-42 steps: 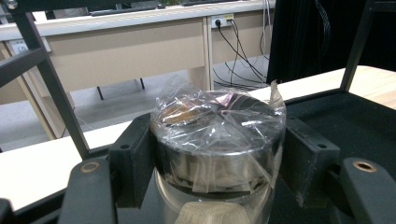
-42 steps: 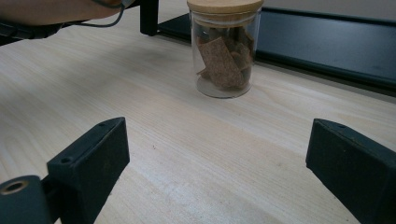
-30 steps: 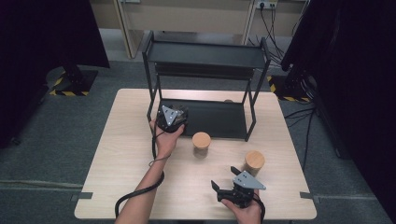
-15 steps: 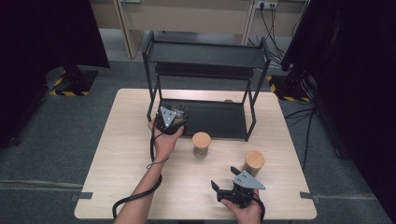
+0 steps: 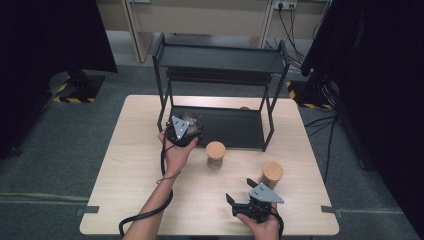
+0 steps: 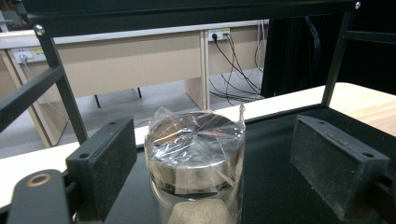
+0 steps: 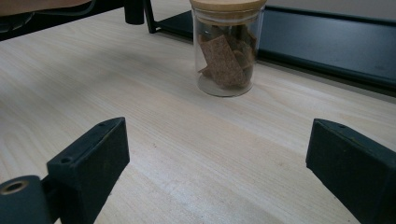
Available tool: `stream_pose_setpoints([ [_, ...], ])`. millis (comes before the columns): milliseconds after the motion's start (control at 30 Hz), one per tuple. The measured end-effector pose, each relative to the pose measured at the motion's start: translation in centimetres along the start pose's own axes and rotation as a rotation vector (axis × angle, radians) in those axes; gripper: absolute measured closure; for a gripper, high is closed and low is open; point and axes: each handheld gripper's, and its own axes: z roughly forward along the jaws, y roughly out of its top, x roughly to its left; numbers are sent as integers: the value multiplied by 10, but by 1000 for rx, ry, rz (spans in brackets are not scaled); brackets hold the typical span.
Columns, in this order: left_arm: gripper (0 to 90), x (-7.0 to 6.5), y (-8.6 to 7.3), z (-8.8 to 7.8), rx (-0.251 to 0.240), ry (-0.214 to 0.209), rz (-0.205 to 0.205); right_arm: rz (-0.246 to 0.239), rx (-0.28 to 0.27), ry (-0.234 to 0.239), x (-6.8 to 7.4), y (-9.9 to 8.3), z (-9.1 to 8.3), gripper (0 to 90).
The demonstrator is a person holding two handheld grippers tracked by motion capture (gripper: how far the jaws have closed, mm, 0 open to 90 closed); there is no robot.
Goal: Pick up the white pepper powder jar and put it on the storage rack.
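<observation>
Surface: pale wood [image 5: 140,200], black shelf rack [image 5: 220,125] at centre.
Left claw [image 6: 210,154]: just opening, released, wrapped jar [image 6: 196,154] upright between jaws.
Right claw [image 7: 215,172]: released, cork-lid jar [image 7: 227,46] ahead, top centre.

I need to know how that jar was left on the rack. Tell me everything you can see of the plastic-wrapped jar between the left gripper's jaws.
The jar is round, with a shiny metal-looking lid under crinkled clear plastic wrap; a pale content shows low in its clear body. It stands upright on the black rack's bottom shelf, near its left front corner. The left gripper has just been opening; its jaws flank the jar with gaps on both sides, not pressing it. Only the shelf appears to touch it.
</observation>
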Motion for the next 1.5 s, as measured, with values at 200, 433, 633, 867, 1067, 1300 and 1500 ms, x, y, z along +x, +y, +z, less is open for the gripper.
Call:
stream_pose_setpoints([
  [200, 137, -1, 0, -4, 4, 1, 9, -2, -1, 0, 0, 0, 0, 64],
  [433, 135, -4, 1, -11, 0, -1, 11, -5, -1, -1, 0, 0, 0, 64],
  [633, 135, -3, 0, -17, -5, 7, 15, -4, 0, -1, 0, 0, 0, 64],
  [867, 135, -6, -4, -25, -9, -9, 13, -7, 0, -2, 1, 0, 0, 64],
  [1067, 135, -10, -7, -30, -8, -15, 24, -7, 0, -2, 1, 0, 0, 64],
  [1300, 136, -14, -11, -39, -4, -13, 23, -6, 2, -2, 1, 0, 0, 64],
  [1500, 136, -16, -13, -46, -11, -16, 24, -6, 3, -2, 1, 0, 0, 64],
])
